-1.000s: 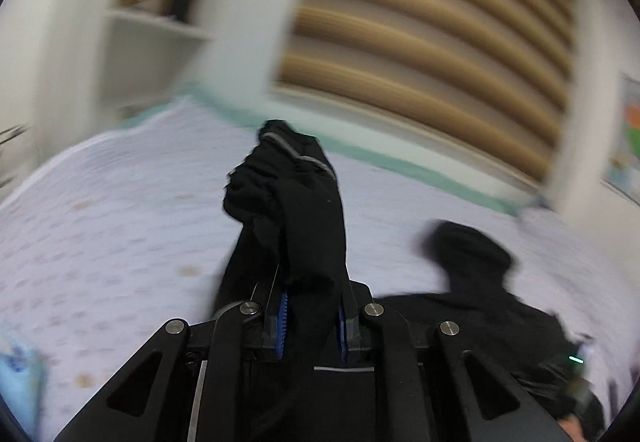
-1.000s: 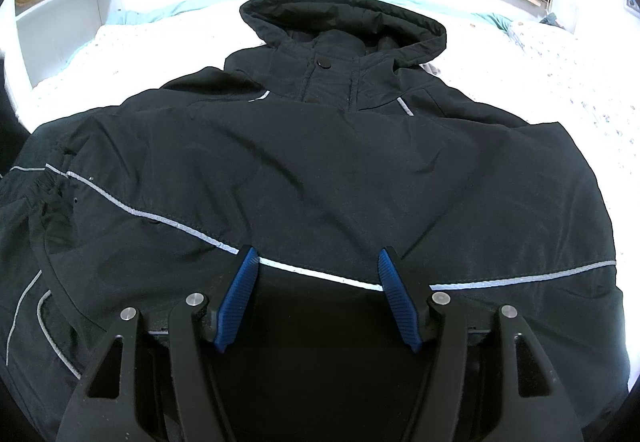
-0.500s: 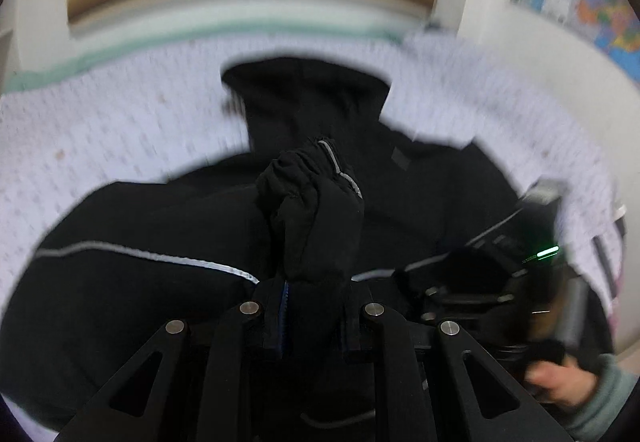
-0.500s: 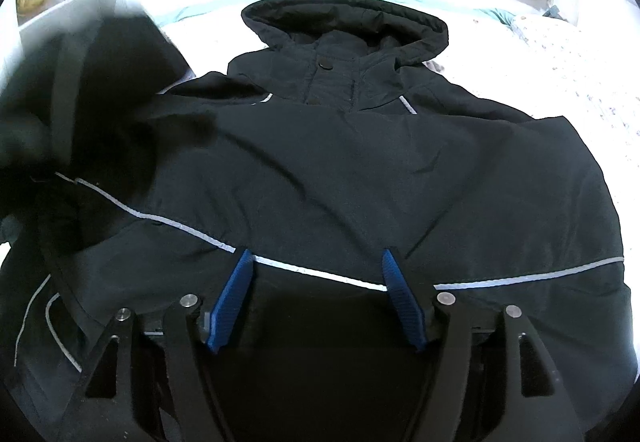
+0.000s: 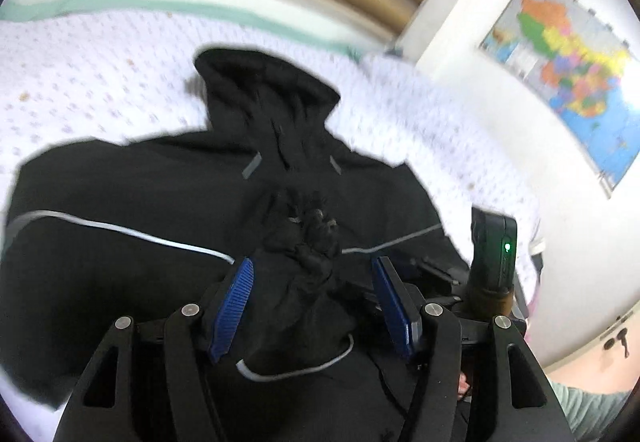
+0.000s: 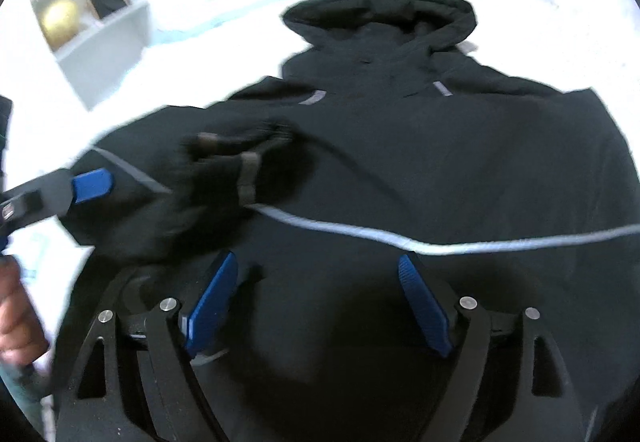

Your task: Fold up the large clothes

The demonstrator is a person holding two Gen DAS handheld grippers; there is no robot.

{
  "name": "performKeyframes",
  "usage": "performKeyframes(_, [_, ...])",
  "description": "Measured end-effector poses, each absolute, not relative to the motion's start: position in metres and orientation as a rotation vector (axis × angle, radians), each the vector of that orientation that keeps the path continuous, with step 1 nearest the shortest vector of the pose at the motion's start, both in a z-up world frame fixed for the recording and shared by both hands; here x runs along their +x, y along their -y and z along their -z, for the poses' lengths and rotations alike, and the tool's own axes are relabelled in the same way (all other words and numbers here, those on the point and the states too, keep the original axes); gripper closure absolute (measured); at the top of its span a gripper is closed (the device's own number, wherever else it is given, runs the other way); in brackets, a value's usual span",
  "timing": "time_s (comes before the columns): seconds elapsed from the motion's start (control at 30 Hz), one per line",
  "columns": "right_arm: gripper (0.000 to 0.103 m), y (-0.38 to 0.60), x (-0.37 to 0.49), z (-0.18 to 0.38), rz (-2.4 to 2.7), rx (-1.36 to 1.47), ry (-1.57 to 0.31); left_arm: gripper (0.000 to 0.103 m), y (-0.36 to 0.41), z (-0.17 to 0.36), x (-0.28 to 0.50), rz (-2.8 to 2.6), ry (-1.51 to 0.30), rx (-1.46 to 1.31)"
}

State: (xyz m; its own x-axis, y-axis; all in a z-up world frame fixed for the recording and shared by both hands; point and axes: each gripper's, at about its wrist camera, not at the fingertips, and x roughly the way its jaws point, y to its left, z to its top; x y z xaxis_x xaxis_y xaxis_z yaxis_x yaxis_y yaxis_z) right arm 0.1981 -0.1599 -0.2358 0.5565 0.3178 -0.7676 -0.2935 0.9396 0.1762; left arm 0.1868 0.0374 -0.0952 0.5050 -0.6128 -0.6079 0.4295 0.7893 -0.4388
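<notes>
Now both claws gape empty: left claw (image 5: 314, 306) over jacket (image 5: 132, 198) sleeve, right claw (image 6: 320, 306) low.

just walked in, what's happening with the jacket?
A black hooded jacket lies spread on the bed. The left gripper is open over its bunched sleeve, which sits across the jacket's chest. The right gripper is open too, low over the jacket's lower part, holding nothing.
</notes>
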Motion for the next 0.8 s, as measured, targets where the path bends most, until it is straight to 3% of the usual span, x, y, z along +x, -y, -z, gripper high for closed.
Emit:
performKeyframes(0.37, [0.020, 0.113, 0.238, 0.235, -0.424, 0.290, -1.026, 0.039, -0.123, 0.083, 0.168, 0.382, -0.753, -0.324])
performKeyframes(0.43, [0.057, 0.111, 0.249, 0.245, -0.390, 0.296, -1.062, 0.039, -0.131, 0.082, 0.165, 0.346, -0.749, -0.322])
performKeyframes(0.53, [0.065, 0.110, 0.242, 0.235, -0.385, 0.253, -1.010, 0.039, -0.137, 0.080, 0.163, 0.252, -0.741, -0.247])
performKeyframes(0.8, [0.067, 0.153, 0.211, 0.142, -0.338, 0.158, -0.766, 0.039, -0.118, 0.079, 0.178, 0.189, -0.767, -0.153])
